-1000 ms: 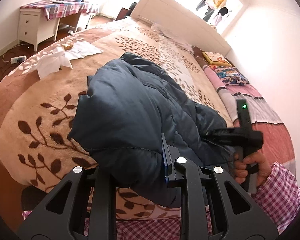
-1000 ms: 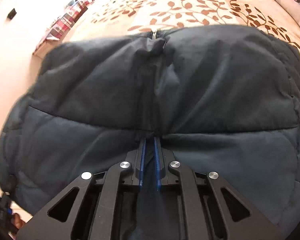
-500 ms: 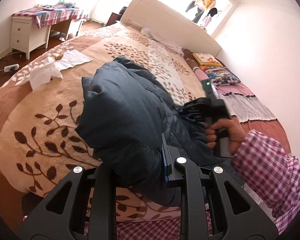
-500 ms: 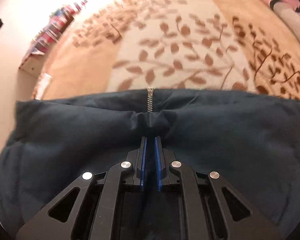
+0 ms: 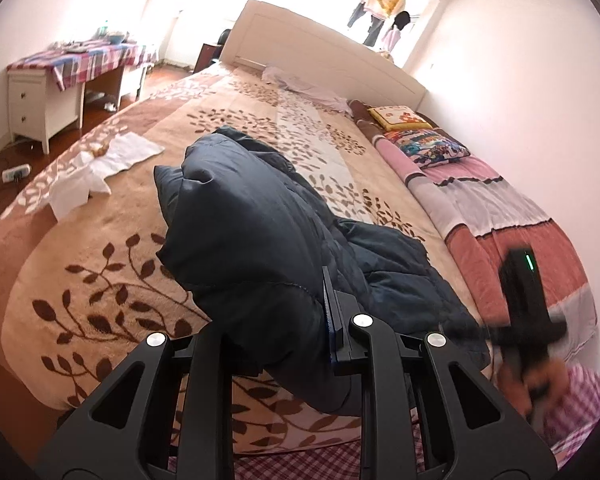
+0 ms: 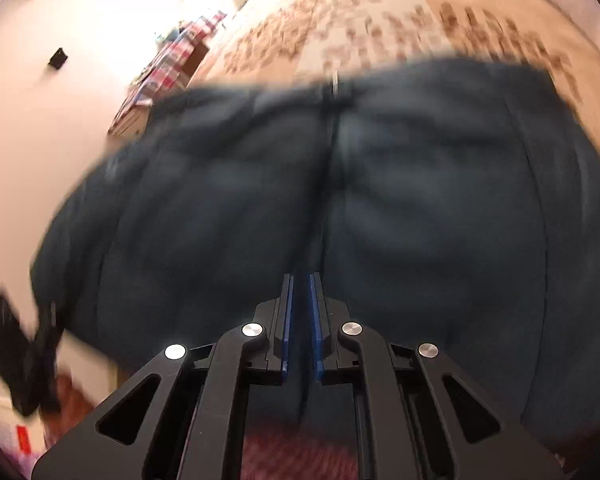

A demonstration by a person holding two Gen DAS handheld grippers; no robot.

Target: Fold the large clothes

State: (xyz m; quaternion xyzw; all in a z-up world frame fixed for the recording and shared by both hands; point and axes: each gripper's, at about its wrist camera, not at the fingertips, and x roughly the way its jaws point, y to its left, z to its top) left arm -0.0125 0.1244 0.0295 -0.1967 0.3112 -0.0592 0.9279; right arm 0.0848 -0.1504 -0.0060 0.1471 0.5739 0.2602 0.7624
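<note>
- The dark blue padded jacket (image 5: 260, 240) lies at the near edge of the bed (image 5: 100, 272), part heaped on the leaf-patterned cover, part lifted off it.
- The left gripper (image 5: 284, 320) is closed down on a thick bunch of the jacket; fabric fills the space between its fingers and hangs over the near edge.
- The right gripper (image 6: 300, 320) has its blue pads almost together on a thin pinch of jacket, in line with the zip (image 6: 334, 84).
- A second ago the right gripper sat low beside the left; half a second ago it was raised over the jacket's middle; now it is back low at the bed's near right corner, blurred with motion.
- In the right wrist view the jacket spread again fills the frame, where half a second ago only a band of it showed.
- My reading: the person is shaking or drawing the jacket out flat, so the folding proper has not yet begun.
- A white cloth (image 5: 96, 168) lies near the left edge, well apart from the jacket.
</note>
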